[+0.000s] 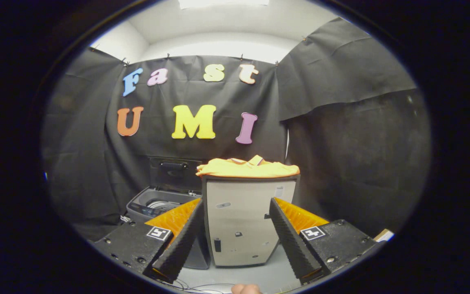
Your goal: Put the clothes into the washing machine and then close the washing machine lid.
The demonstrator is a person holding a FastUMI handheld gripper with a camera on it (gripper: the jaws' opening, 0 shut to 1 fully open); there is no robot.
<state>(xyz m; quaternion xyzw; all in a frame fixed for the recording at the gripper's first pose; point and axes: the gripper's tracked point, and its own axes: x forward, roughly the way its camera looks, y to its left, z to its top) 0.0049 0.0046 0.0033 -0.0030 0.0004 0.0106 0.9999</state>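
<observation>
While the gripper (235,204) hangs back with fingers spread wide and empty, a yellow garment (247,168) lies folded atop a pale cabinet (243,220) at centre frame.

Its long axis runs left to right, overhanging the cabinet's top edges. At lower left, just beside the cabinet, the washing machine (157,204) stands with its lid (174,173) raised upright against the black cloth wall (353,163). Bare floor (267,275) lies between fingers and cabinet.
</observation>
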